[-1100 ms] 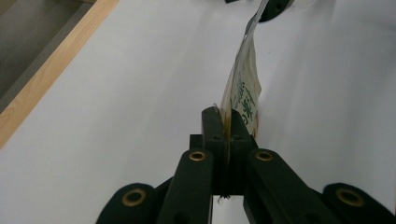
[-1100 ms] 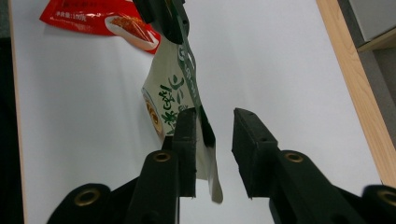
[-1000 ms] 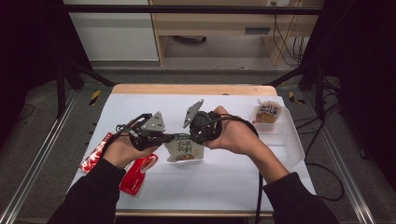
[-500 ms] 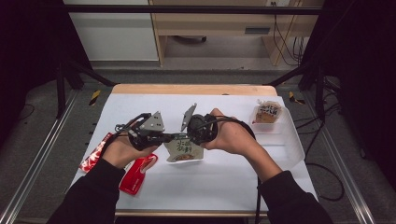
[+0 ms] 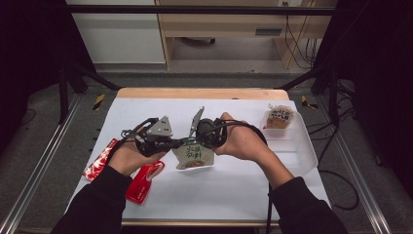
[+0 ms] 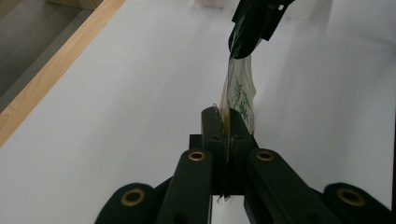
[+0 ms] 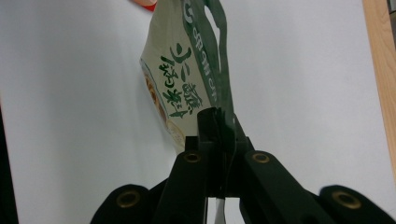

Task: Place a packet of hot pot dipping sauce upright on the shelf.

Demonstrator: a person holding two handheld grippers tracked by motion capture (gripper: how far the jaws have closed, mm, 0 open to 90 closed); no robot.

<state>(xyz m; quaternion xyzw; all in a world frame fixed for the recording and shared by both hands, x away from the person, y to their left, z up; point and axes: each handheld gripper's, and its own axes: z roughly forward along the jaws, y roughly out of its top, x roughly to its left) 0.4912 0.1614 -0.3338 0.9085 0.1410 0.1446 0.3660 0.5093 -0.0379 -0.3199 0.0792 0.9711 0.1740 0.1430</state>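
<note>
A cream food packet (image 5: 194, 156) with green writing hangs just over the white table, held by its top edge between both hands. My left gripper (image 5: 178, 143) is shut on the packet's edge; in the left gripper view the jaws pinch the thin packet (image 6: 238, 93) at the left gripper (image 6: 227, 125). From the other side my right gripper (image 5: 195, 140) has just been closing and now clamps the green top strip. The right gripper view has the packet (image 7: 175, 70) running up from the right gripper (image 7: 218, 122).
Two red packets (image 5: 100, 158) (image 5: 143, 181) lie at the table's left, under my left forearm. A brown snack packet (image 5: 279, 117) sits in a clear tray (image 5: 304, 153) at the right. A wooden edge (image 5: 202, 93) borders the far side.
The right gripper has edged in toward the packet's top and closed its jaws on it. The left gripper keeps its hold in the same place.
</note>
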